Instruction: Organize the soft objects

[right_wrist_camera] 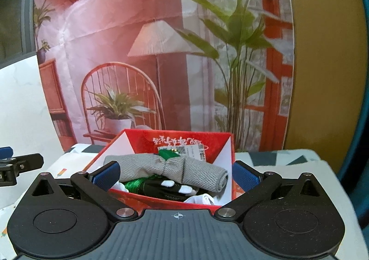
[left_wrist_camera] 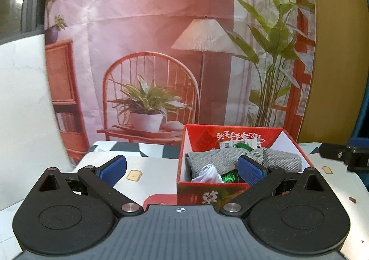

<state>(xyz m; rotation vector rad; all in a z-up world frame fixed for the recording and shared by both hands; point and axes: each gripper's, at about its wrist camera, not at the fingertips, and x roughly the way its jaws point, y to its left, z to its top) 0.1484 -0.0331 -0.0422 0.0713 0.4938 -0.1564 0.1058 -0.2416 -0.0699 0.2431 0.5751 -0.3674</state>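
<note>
A red cardboard box [left_wrist_camera: 184, 187] stands on the table and holds soft things: a rolled grey mesh cloth [left_wrist_camera: 216, 159], a white item [left_wrist_camera: 207, 175] and shiny green material [left_wrist_camera: 230, 177]. My left gripper [left_wrist_camera: 182, 168] is open and empty, just in front of the box's left half. In the right wrist view the same box [right_wrist_camera: 221, 144] shows the grey cloth [right_wrist_camera: 161, 166], green material [right_wrist_camera: 135, 183], and a black and white item [right_wrist_camera: 168, 185]. My right gripper [right_wrist_camera: 176, 174] is open and empty, its fingers spread on either side of the box's near edge.
The table has a patterned white, black and grey cover [left_wrist_camera: 147, 165]. A printed backdrop of a room [left_wrist_camera: 161, 52] hangs behind. A white board [left_wrist_camera: 23, 110] stands at the left. The other gripper shows at the right edge [left_wrist_camera: 346, 156] and the left edge [right_wrist_camera: 16, 165].
</note>
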